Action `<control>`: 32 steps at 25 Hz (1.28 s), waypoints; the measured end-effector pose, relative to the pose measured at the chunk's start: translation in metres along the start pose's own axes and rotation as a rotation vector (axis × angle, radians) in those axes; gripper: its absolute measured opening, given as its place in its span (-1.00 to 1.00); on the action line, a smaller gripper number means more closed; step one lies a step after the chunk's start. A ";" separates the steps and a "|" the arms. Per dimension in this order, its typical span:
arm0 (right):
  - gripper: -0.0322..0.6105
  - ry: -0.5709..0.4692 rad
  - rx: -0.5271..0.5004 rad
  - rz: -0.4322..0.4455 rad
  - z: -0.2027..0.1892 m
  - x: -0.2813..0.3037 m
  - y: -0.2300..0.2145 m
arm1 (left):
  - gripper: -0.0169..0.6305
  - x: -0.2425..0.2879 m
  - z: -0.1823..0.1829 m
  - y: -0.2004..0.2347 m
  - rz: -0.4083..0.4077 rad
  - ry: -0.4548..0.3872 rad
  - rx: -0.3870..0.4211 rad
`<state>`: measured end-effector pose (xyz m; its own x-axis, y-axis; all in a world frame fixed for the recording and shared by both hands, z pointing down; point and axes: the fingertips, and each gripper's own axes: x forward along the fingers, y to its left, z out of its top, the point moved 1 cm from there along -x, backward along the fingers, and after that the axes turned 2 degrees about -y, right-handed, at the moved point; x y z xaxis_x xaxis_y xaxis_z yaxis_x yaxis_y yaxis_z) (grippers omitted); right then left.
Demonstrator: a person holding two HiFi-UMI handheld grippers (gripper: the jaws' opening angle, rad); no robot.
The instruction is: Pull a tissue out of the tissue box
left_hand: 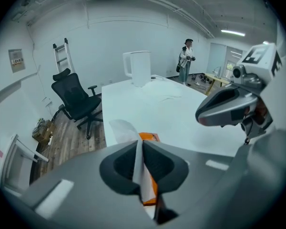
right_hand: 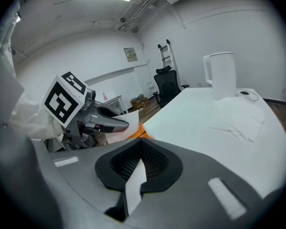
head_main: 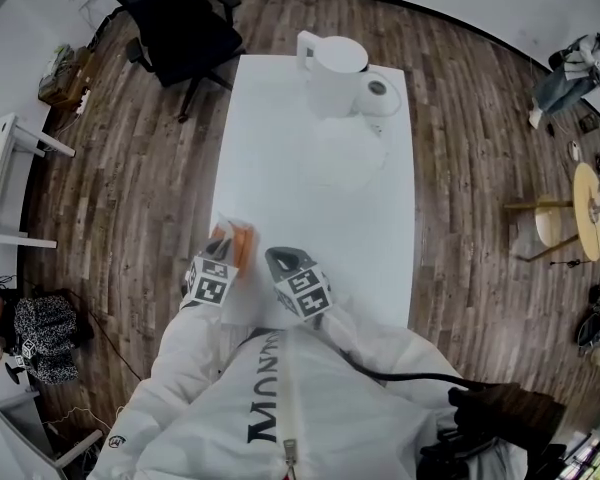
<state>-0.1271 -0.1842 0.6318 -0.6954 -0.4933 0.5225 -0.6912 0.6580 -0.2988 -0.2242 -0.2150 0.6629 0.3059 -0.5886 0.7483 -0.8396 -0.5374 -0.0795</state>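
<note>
An orange tissue box [head_main: 243, 240] stands at the near left edge of the white table [head_main: 320, 218]. A white tissue [left_hand: 121, 128] sticks up out of the box [left_hand: 149, 138]. My left gripper [left_hand: 139, 145] is shut on that tissue, which runs down between its pads. In the head view the left gripper [head_main: 225, 238] is right over the box. My right gripper [head_main: 277, 259] hovers just right of the box with its jaws together. In the right gripper view, the right gripper [right_hand: 140, 146] points at the left gripper [right_hand: 125, 124], the tissue [right_hand: 132, 119] and the box [right_hand: 142, 132].
A white kettle [head_main: 332, 70] stands at the table's far end. Loose crumpled tissues [head_main: 350, 153] lie in front of it. A black office chair [head_main: 175, 23] is off the far left corner. A person [left_hand: 185, 66] stands far back in the room.
</note>
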 end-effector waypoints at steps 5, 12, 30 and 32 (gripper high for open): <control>-0.89 0.041 -0.010 0.033 -0.004 0.012 0.012 | -0.94 -0.003 -0.001 -0.003 -0.002 0.008 -0.008; -0.89 0.065 0.075 0.098 -0.019 0.031 0.029 | -0.95 -0.006 -0.004 -0.008 -0.004 0.022 -0.006; -0.89 0.097 0.388 0.196 -0.031 0.077 0.048 | -0.95 -0.020 -0.005 -0.015 -0.061 0.015 -0.027; -0.89 0.092 0.386 0.204 -0.029 0.079 0.051 | -0.95 -0.023 -0.003 -0.017 -0.068 0.021 -0.029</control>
<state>-0.2116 -0.1733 0.6817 -0.8171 -0.3112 0.4852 -0.5762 0.4674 -0.6705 -0.2188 -0.1901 0.6490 0.3534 -0.5380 0.7653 -0.8297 -0.5582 -0.0093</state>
